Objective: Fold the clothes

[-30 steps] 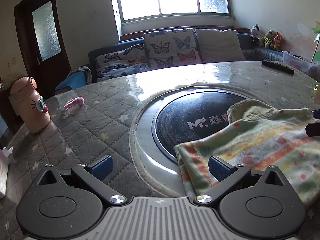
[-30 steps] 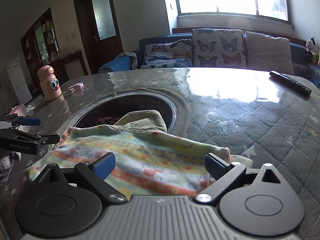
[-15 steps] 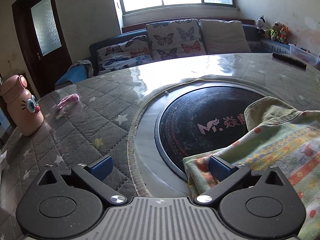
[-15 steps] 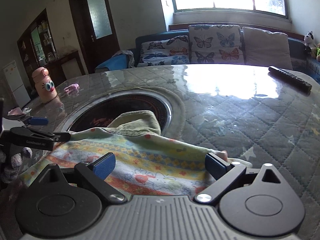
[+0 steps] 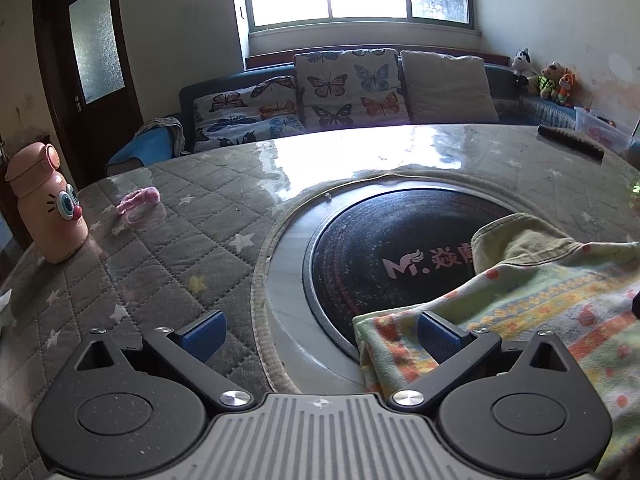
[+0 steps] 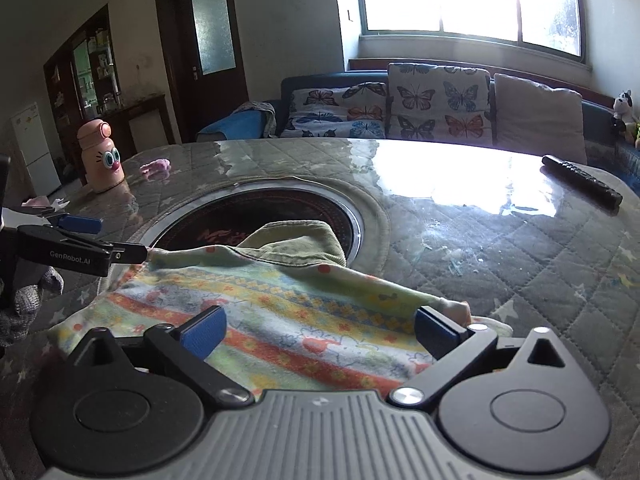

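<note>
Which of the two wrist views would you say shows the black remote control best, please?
The right wrist view: the remote control lies whole on the table's far right, its buttons faintly visible. The left wrist view shows the remote only as a small dark bar near the right edge, without detail.
</note>
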Motion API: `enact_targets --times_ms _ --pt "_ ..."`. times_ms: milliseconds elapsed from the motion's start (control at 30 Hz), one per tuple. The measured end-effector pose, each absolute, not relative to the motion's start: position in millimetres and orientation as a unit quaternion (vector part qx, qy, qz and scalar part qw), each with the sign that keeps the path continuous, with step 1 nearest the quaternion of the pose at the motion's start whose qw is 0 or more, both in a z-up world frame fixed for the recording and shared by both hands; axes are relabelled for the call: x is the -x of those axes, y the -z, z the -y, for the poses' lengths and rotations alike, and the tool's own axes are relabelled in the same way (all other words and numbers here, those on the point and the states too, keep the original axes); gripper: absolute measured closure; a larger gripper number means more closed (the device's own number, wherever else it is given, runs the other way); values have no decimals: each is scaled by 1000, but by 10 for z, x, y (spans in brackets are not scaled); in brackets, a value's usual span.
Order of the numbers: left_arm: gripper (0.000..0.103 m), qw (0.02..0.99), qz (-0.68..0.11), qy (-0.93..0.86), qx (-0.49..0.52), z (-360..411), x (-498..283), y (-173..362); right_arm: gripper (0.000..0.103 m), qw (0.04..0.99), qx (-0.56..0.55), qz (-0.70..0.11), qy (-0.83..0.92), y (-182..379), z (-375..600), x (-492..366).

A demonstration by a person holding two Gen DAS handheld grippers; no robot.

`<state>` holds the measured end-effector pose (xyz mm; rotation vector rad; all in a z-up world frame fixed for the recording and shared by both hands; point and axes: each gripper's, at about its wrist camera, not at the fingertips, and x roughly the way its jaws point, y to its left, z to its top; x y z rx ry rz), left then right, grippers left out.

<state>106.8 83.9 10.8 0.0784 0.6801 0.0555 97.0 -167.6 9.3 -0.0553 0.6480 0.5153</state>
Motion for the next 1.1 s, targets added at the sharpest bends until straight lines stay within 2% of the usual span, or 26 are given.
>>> enact_targets --times_ms 1100 --pt "0 949 -315 3 -23 -563 -512 -246 0 922 7 -296 -249 -109 1501 -285"
